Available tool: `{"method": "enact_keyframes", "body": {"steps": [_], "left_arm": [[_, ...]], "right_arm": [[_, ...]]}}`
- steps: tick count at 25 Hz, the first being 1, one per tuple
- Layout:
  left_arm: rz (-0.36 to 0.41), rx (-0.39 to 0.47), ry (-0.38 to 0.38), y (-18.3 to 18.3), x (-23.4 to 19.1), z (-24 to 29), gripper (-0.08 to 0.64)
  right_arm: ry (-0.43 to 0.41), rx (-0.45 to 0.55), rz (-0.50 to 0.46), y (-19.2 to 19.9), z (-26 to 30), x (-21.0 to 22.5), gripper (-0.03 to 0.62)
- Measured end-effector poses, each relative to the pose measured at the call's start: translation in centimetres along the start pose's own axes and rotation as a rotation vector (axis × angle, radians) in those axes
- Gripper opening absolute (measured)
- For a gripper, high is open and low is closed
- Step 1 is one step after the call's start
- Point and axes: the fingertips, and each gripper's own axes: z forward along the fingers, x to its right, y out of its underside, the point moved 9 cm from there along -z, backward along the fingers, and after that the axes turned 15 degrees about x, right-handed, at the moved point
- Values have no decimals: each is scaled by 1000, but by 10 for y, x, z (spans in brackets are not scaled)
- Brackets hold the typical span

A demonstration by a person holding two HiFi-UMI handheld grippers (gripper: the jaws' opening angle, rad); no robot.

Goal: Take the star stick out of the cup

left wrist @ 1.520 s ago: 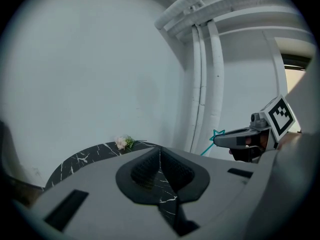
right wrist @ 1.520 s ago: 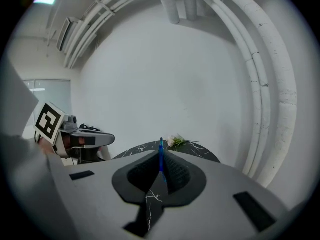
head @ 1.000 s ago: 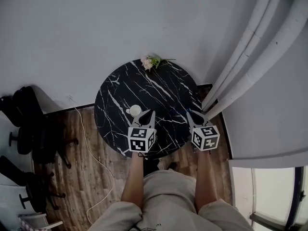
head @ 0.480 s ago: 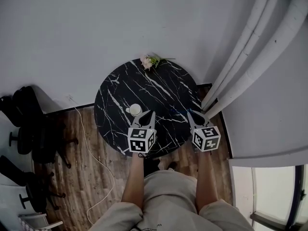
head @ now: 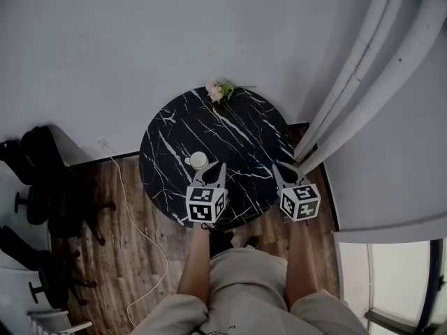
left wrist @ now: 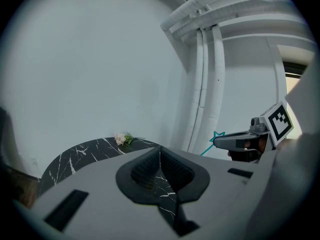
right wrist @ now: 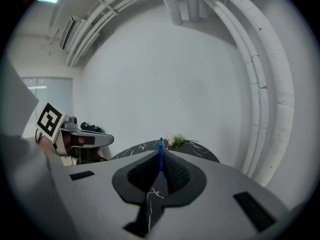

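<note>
head view: high above the counter (head: 209,128), looking steeply down.
left gripper view: low at counter's near edge, looking across.
right gripper view: likewise; all share the counter.

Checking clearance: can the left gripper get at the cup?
Likely yes: the cup stands just left of the left gripper tips, nothing between. Its jaws are shut and must open first.

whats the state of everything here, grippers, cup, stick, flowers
left gripper: jaws shut, nothing between them
right gripper: jaws shut on the stick
thin blue star-tipped stick: out of the cup, clamped in the right gripper's jaws
small white cup: upright on the round black marble table, no stick in it
pale pink flower sprig: lying at the table's far edge
</note>
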Motion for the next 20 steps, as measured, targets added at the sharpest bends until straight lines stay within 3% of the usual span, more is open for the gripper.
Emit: {"method": "enact_keyframes", "body": {"steps": [20], "left_arm": [[3, 32, 61, -3, 12, 5, 25]], "right_arm": [[-13, 8, -21, 1, -7, -1, 44]]}}
